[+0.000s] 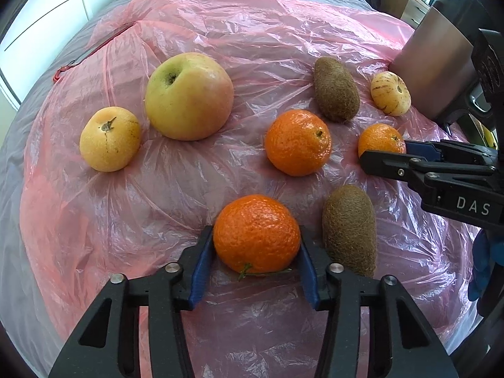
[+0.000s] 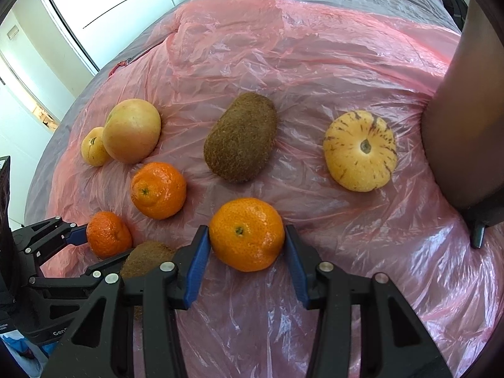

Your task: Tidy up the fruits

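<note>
left gripper (image 1: 256, 252): jaws closed in on the nearest tangerine (image 1: 256, 233), blue pads against both of its sides, fruit resting on the pink plastic sheet (image 1: 220, 47).
right gripper (image 2: 247, 245): jaws around a second tangerine (image 2: 246, 234), pads at its sides; whether they press it, i cannot tell.
near kiwi (image 1: 349, 230): lying just beside the left gripper's tangerine.
third tangerine (image 1: 297, 142): free, in the middle of the sheet.
far kiwi (image 1: 336, 94): beyond the third tangerine.
striped yellow fruit (image 2: 360, 151): near the dark metal appliance (image 1: 438, 63).
apple (image 1: 189, 96): far left, with a small yellow fruit (image 1: 109, 138) just beside it.
</note>
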Demonstrator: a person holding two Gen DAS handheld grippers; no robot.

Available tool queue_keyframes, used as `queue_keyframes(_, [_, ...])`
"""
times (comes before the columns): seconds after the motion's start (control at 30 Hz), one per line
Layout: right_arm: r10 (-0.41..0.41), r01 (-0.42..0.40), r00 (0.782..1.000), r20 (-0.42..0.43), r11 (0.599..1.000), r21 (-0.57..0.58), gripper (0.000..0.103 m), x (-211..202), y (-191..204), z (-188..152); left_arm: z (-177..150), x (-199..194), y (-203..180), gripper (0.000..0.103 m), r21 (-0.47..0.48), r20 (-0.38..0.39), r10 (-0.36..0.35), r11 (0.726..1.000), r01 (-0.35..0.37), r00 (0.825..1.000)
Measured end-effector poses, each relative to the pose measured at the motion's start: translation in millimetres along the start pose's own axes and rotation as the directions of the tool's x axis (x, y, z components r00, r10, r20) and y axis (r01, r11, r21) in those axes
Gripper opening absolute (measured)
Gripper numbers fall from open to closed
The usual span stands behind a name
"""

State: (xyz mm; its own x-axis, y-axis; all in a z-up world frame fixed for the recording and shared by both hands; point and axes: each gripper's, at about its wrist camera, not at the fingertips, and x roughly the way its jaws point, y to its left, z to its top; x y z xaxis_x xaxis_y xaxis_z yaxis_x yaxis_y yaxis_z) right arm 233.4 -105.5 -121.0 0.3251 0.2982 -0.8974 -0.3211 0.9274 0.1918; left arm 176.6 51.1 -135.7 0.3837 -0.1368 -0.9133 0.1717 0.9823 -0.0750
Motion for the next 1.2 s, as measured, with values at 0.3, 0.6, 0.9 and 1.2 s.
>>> queue_keyframes(0.3, [0.037, -0.037, 0.999, 0.016, 0.999, 0.016, 0.056, -6, -6, -1, -2, -7, 7, 0.040, -0.042, 0.028, -0.020, 0.999, 0.021, 0.999])
queue_keyframes(0.6, [0.059, -0.060, 0.996, 0.068, 0.998, 0.024, 0.056, -30, -12, -5, -3, -21, 4, 0.040, -0.060, 0.061, -0.019, 0.998, 0.023, 0.998])
queue_keyframes(0.9, [0.055, -0.055, 0.993, 0.102, 0.998, -0.007, 0.056, -58, -4, -12, -4, -39, 3, 0.040, -0.076, 0.097, -0.016, 0.997, 0.023, 0.995])
queue_keyframes(1.2, [0.034, -0.035, 0.991, 0.130, 0.999, -0.001, 0.056, -97, -7, -35, -12, -73, -6, 0.040, -0.071, 0.151, -0.036, 0.996, 0.047, 0.988])
